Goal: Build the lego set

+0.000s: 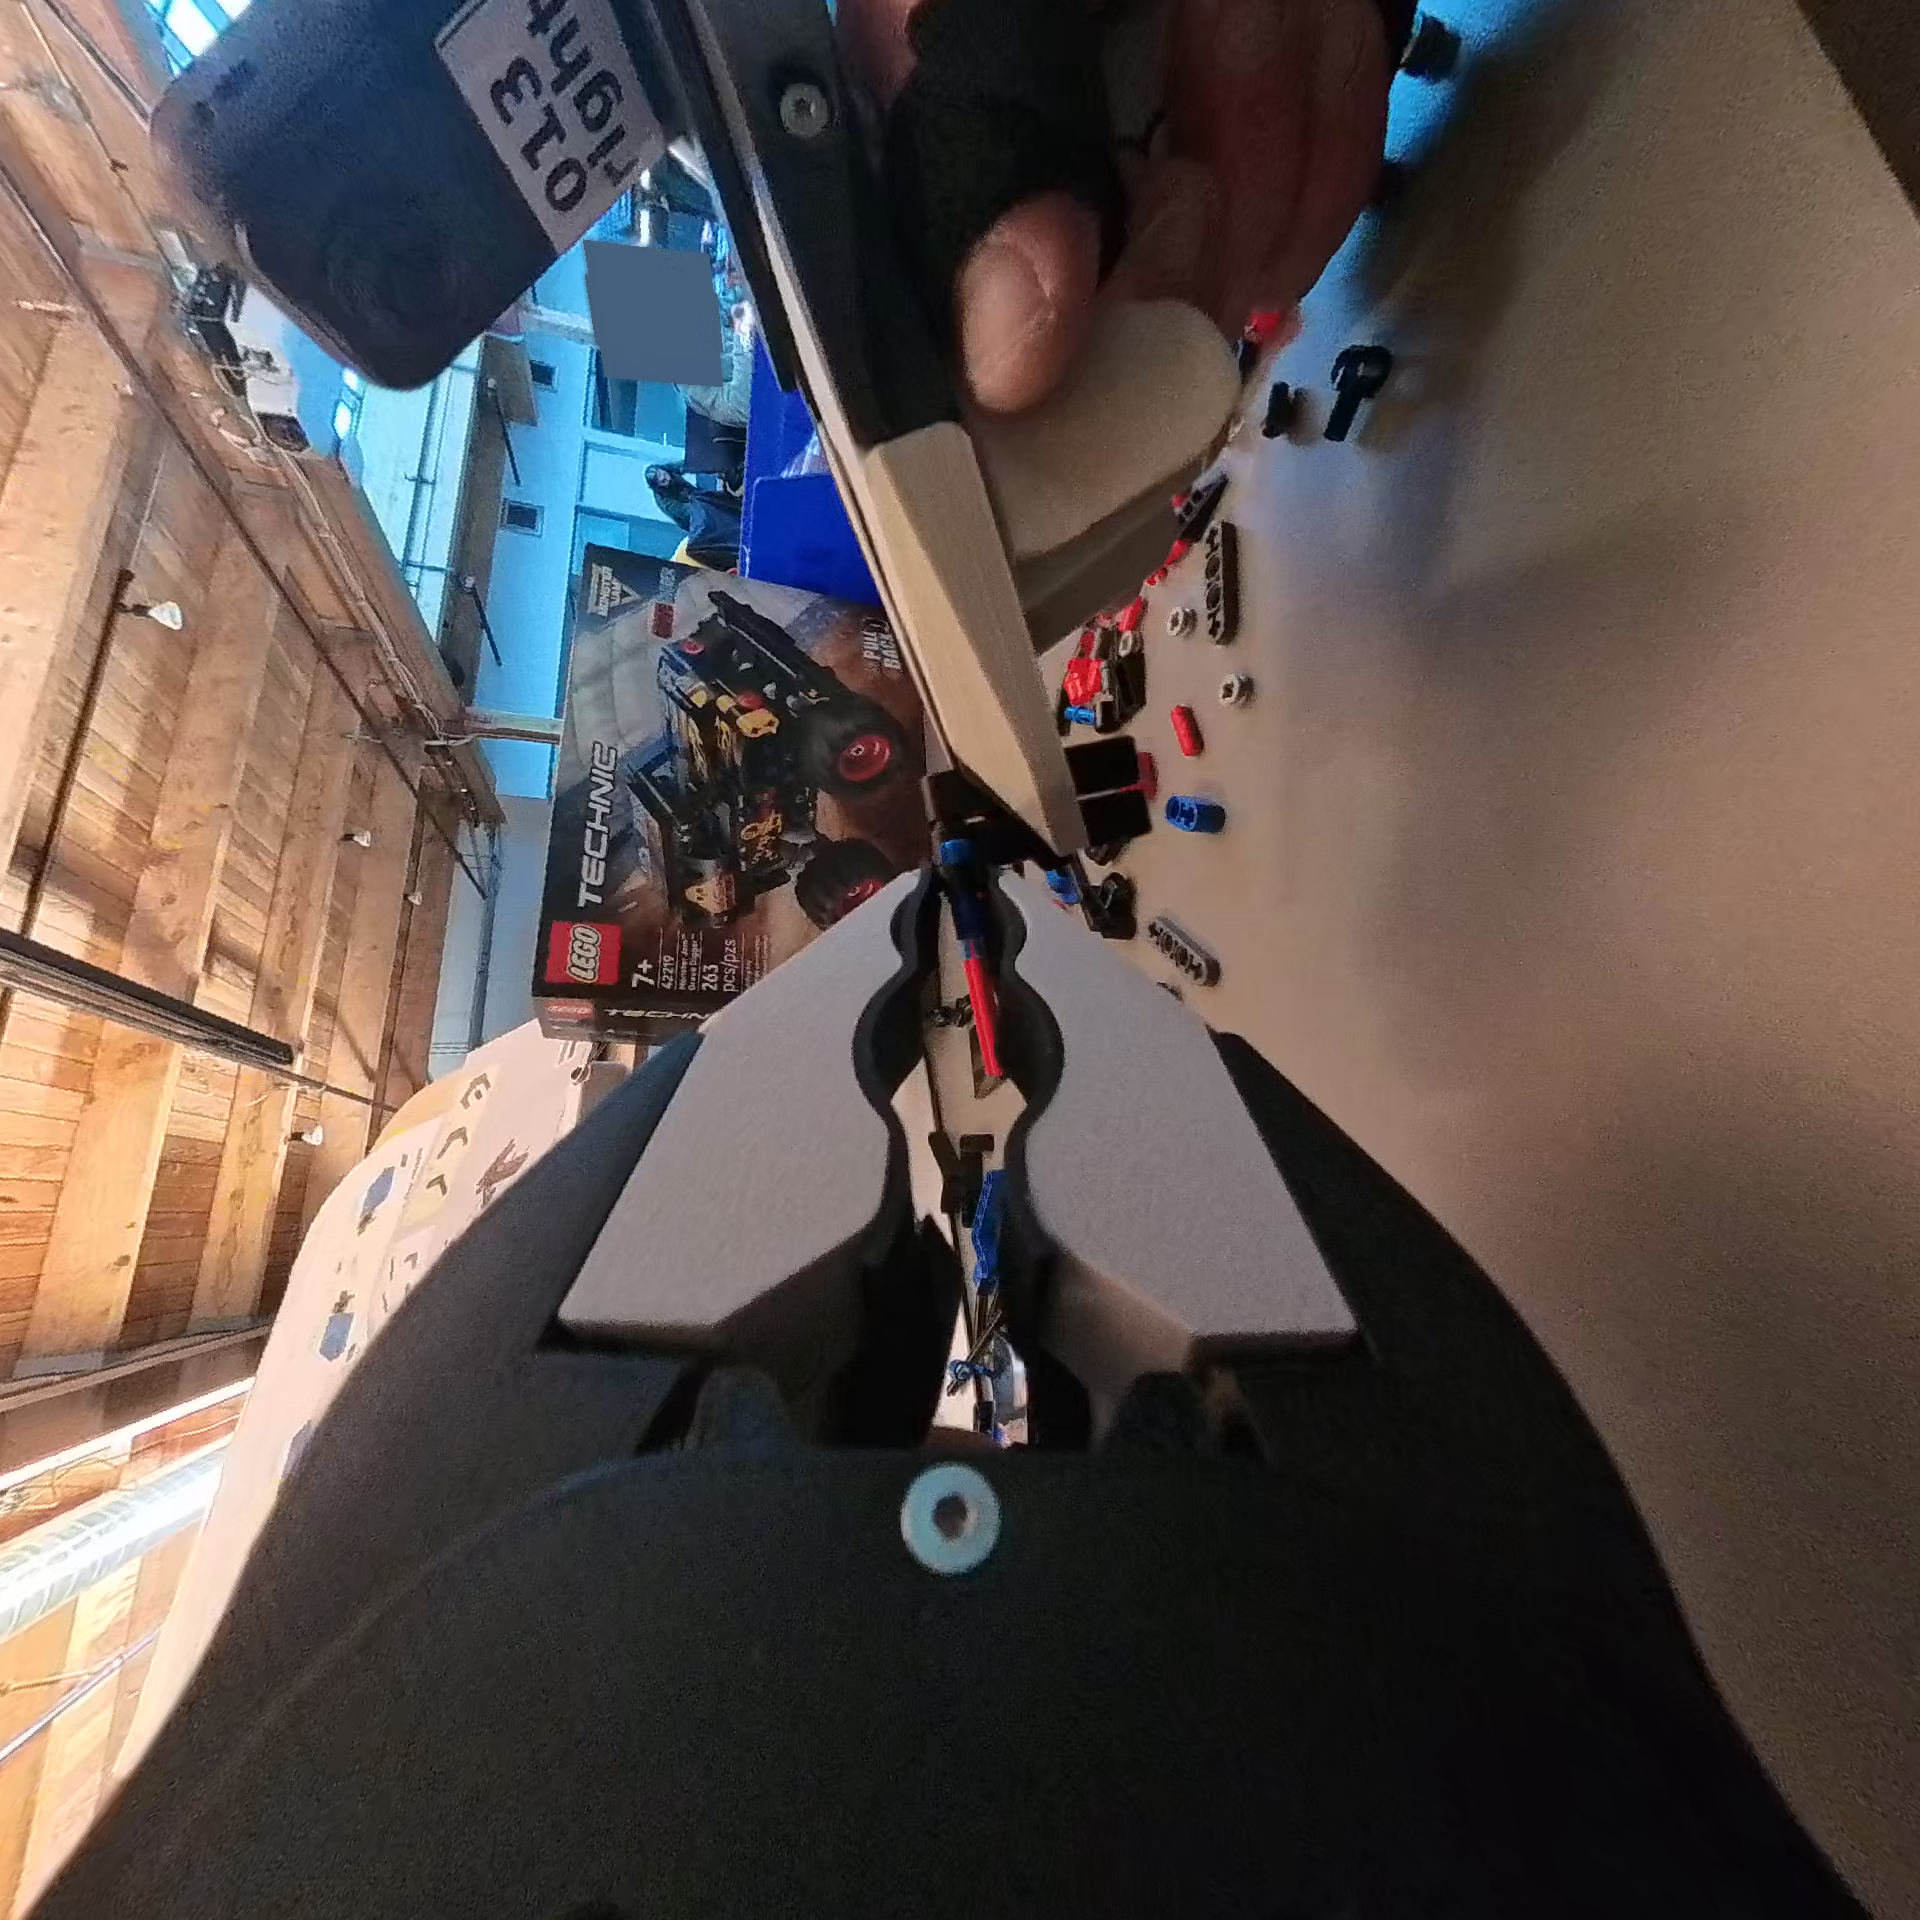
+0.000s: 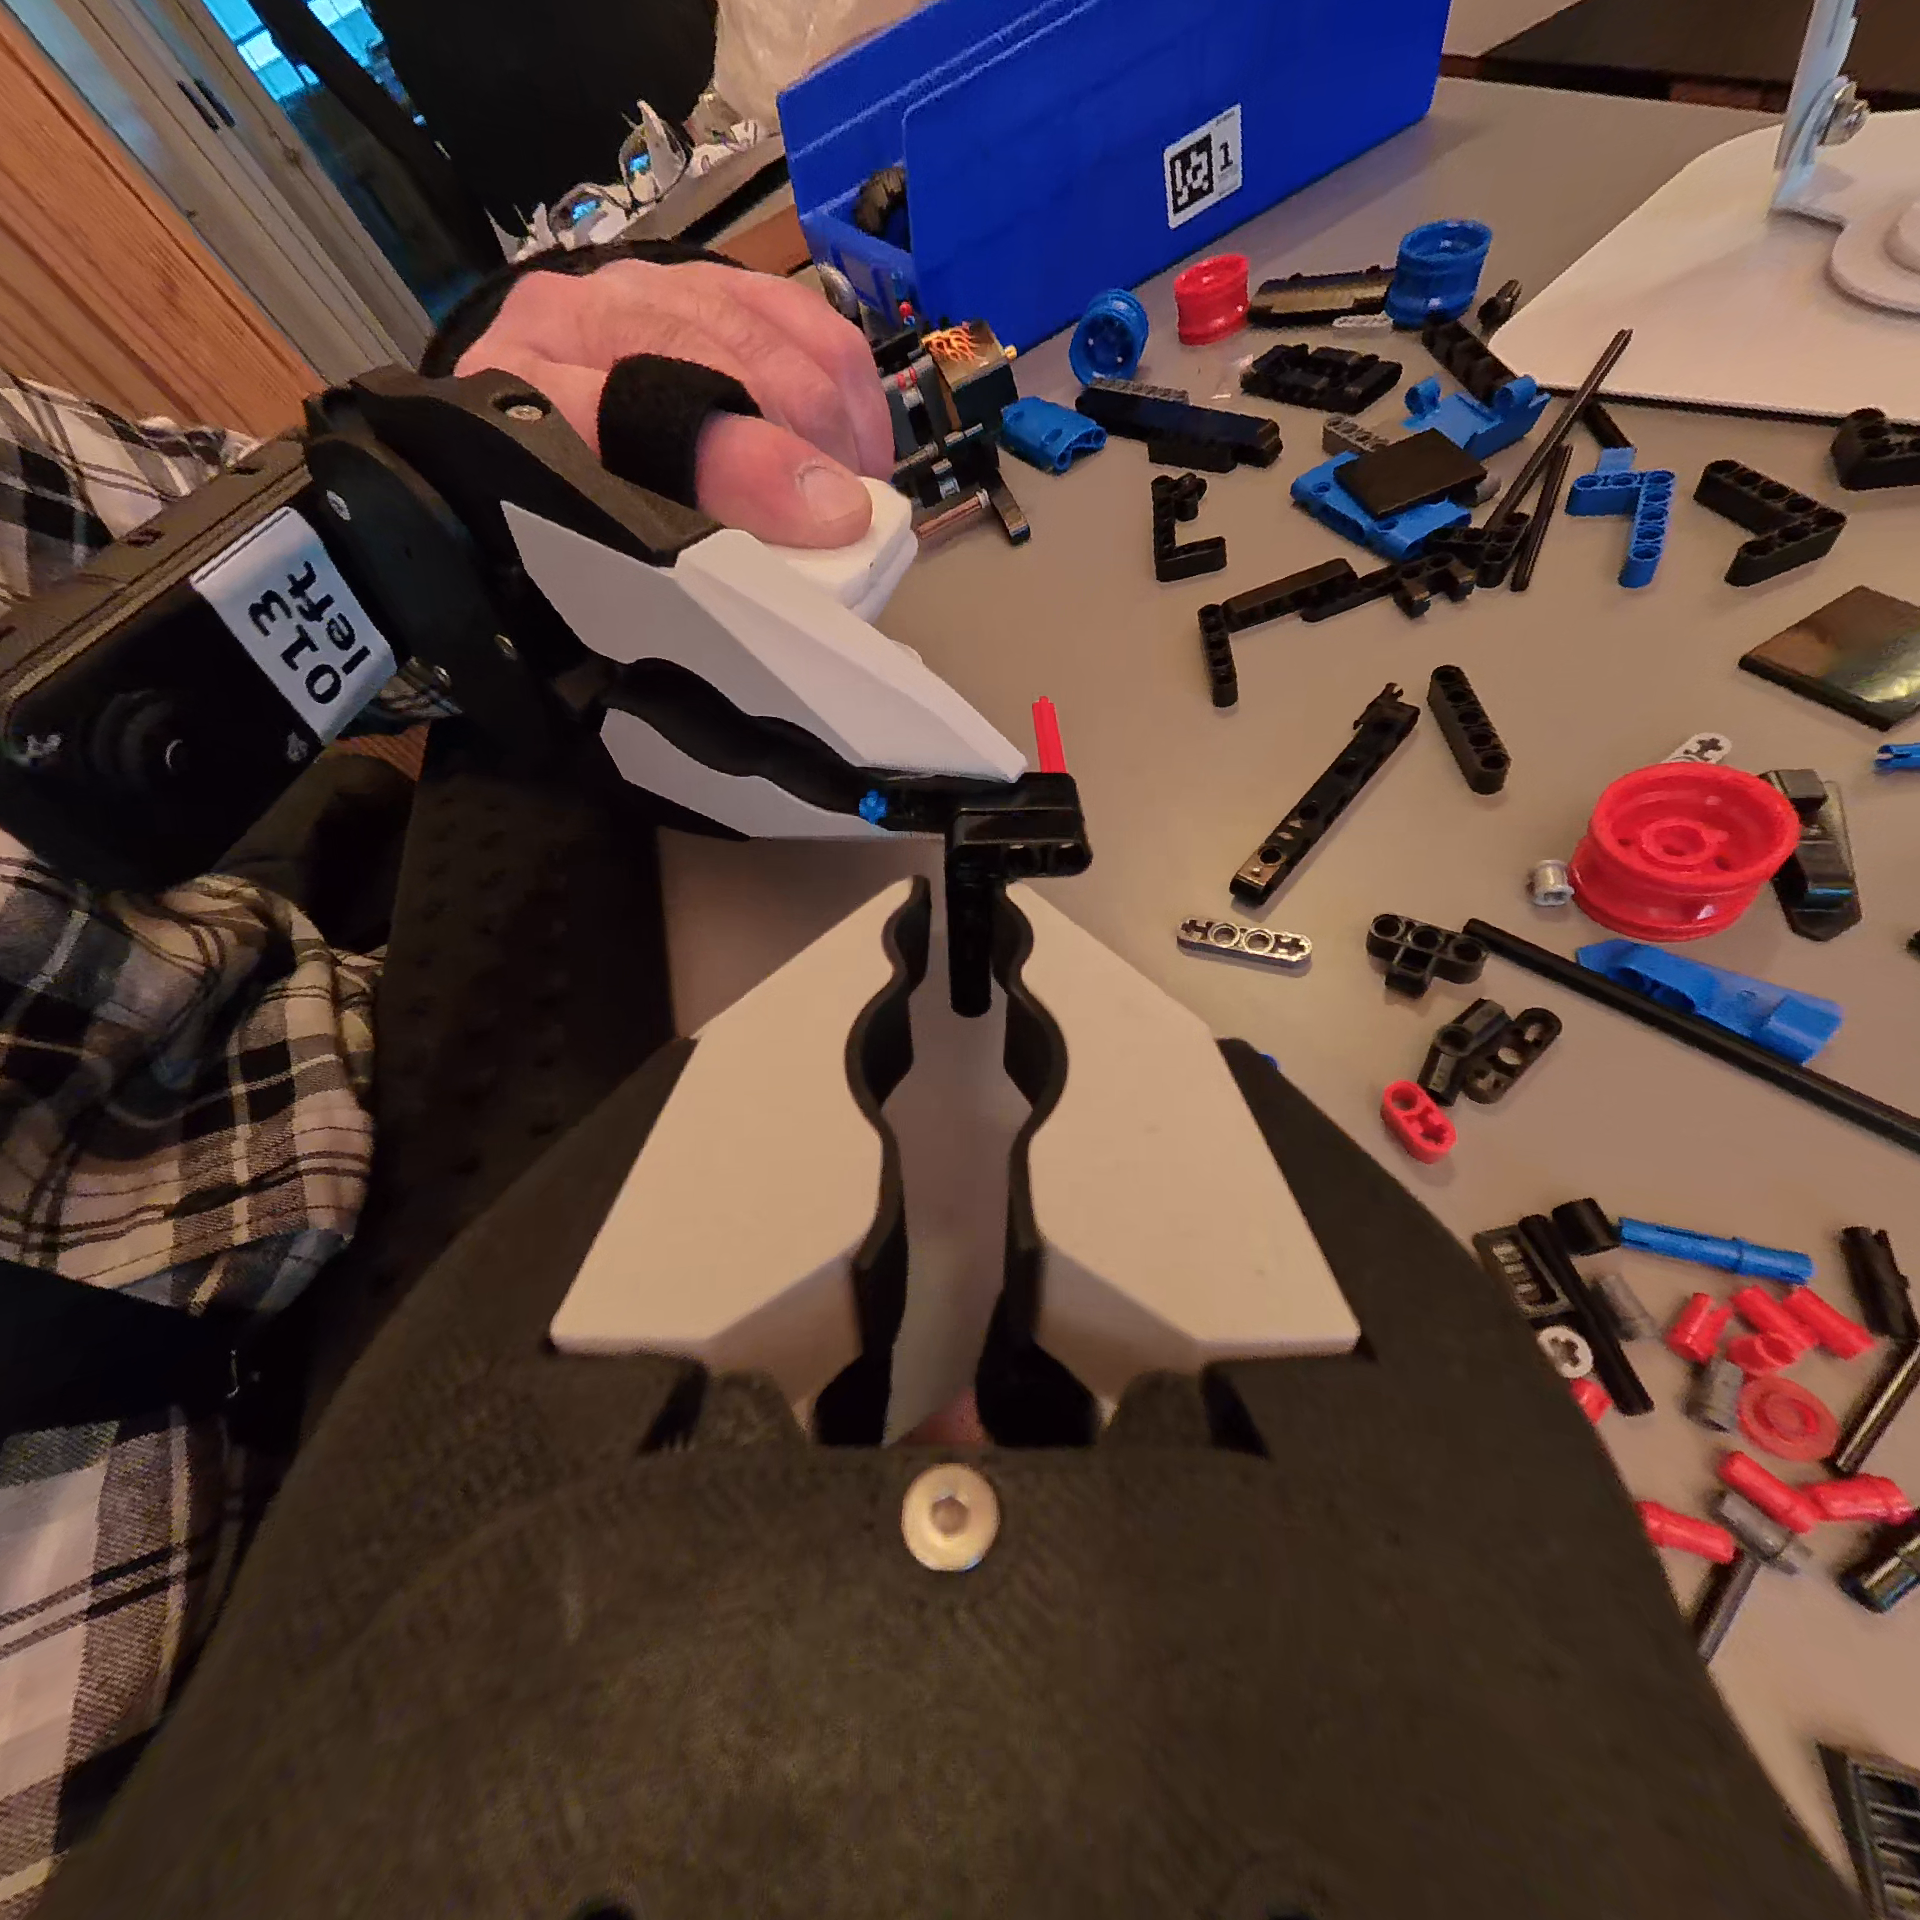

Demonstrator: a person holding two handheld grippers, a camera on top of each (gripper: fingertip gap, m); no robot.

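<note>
My left gripper (image 1: 961, 902) is shut on a small assembly: a black beam (image 2: 1023, 831) with a red axle (image 1: 982, 997) and blue pins. In the right wrist view the left gripper (image 2: 1023, 787) reaches in from the left and holds this beam above the table, the red axle (image 2: 1047, 727) sticking up. My right gripper (image 2: 966, 906) is shut on a black pin (image 2: 971, 961) whose top end meets the underside of the beam. In the left wrist view the right gripper (image 1: 1044, 831) comes down from the top, its tip touching the assembly.
Many loose black, blue and red parts lie on the grey table (image 2: 1143, 675), among them a red wheel hub (image 2: 1683, 842). A blue bin (image 2: 1091, 156) and a partly built chassis (image 2: 945, 405) stand behind. The set's box (image 1: 707, 810) and instruction booklet (image 1: 436, 1195) lie at the left.
</note>
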